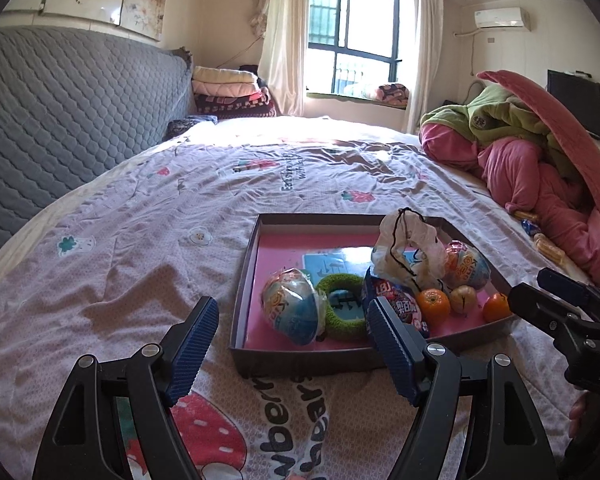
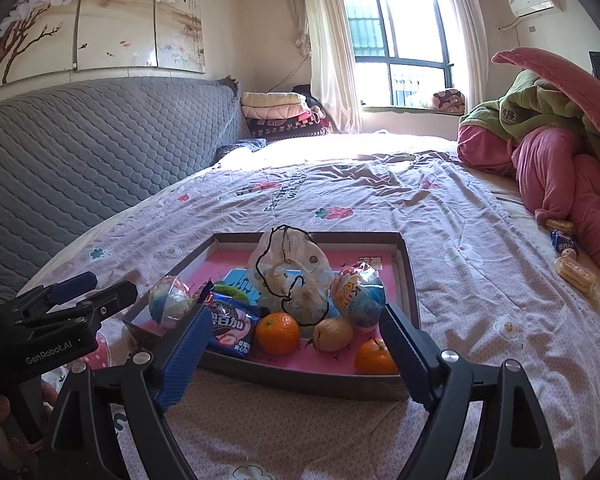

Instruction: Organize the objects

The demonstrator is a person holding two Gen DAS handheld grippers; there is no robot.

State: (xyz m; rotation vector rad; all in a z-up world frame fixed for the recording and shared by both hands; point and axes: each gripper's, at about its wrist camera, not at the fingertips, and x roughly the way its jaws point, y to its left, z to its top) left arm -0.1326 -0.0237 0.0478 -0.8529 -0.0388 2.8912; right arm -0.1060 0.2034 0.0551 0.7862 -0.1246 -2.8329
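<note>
Both grippers are hovering at the near edge of the tray (image 2: 410, 280), which is sitting on the bedspread (image 1: 131, 216) and holding most of the things already. The left gripper (image 1: 291, 344) is standing with its jaws spread wide and nothing between the pads, just off the tray's near left corner. The right gripper (image 2: 295, 352) is also spread, its jaws framing the near row of items without pinching any of them.

Inside the tray, 2 oranges (image 2: 277, 332), a walnut (image 2: 332, 334), a blue snack packet (image 2: 231, 330), 2 wrapped toy eggs (image 2: 358, 300), a green ring (image 1: 342, 312) and a tied plastic bag (image 2: 287, 276) are lying crowded toward the near side. What is left to gather seems to be out on the right of the bed: a small blue candy (image 2: 564, 240) and some wrapped biscuits (image 2: 576, 274), lying near the heap of pink bedding (image 2: 560, 176).

The step in hand looks like moving off for those strays. To do it well, the right gripper should be travelling with its jaws kept wide, clearing the tray wall rather than dragging over it. It should be coming down on 1 packet at a time, across its narrow side. The biscuits look brittle, so a soft squeeze is wise. The far half of the tray is offering the free room for setting them down.
</note>
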